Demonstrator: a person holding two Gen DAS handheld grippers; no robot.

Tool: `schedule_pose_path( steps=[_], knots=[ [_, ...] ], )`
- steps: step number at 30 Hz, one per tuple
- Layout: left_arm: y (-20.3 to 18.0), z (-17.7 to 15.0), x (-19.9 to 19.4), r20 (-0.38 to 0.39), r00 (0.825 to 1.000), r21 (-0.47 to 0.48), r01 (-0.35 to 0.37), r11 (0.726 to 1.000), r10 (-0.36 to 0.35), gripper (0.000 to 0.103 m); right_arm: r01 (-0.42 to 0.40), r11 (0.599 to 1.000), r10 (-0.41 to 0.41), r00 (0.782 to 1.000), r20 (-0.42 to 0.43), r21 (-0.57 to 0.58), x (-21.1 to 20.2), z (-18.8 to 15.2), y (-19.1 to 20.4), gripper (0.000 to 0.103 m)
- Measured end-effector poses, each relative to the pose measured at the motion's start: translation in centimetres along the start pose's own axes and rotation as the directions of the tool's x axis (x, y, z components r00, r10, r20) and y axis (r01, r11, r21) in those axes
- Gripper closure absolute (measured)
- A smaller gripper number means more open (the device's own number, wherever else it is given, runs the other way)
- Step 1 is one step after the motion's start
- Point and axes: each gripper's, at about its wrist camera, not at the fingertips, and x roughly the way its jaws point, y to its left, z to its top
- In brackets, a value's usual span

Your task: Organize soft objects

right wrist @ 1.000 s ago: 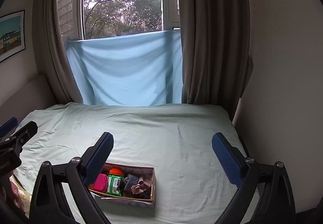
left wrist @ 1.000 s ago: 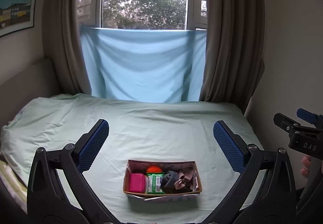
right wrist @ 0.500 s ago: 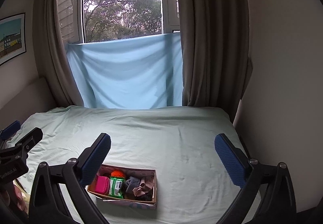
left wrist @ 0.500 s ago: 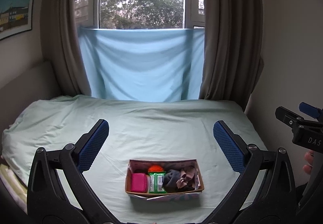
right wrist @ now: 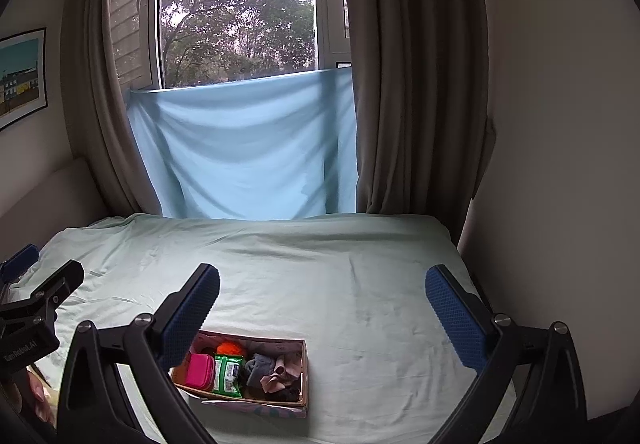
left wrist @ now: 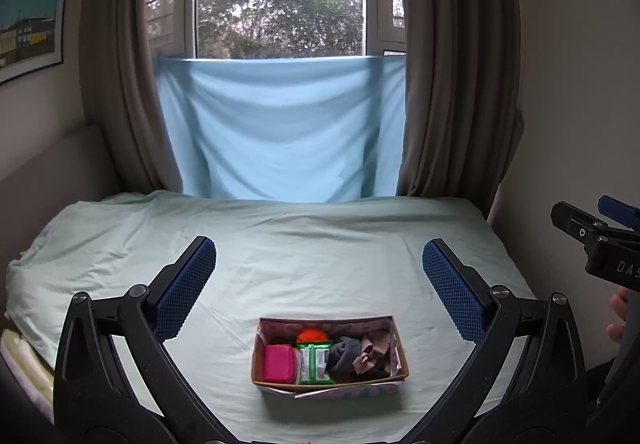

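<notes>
A cardboard box (left wrist: 394, 344) sits on the pale green bed near its front edge. It holds a pink pouch (left wrist: 279, 363), a green wipes pack (left wrist: 315, 361), an orange ball (left wrist: 312, 334), a dark grey sock (left wrist: 343, 352) and a mauve cloth (left wrist: 370, 352). The box also shows in the right wrist view (right wrist: 305, 368), low and left. My left gripper (left wrist: 319, 276) is open and empty, held above and behind the box. My right gripper (right wrist: 322, 302) is open and empty, above the bed to the right of the box.
The bed (left wrist: 320, 244) fills the room between a padded wall on the left and a plain wall (right wrist: 560, 164) on the right. A light blue sheet (left wrist: 280, 132) hangs under the window, with brown curtains (left wrist: 452, 84) at both sides.
Both grippers have drawn back and risen slightly, so the box sits a little lower and smaller between the fingers. Both stay open and empty.
</notes>
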Motion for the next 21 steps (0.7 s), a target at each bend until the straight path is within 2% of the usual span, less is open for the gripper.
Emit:
schedule_pose_path(
  steps=[21],
  knots=[
    [-0.21, -0.17, -0.09, 0.01, 1.0, 0.019, -0.016, 1.0, 0.016, 0.0, 0.004, 1.0, -0.004, 1.0, 0.009, 0.009, -0.17, -0.05, -0.07, 0.001]
  ],
)
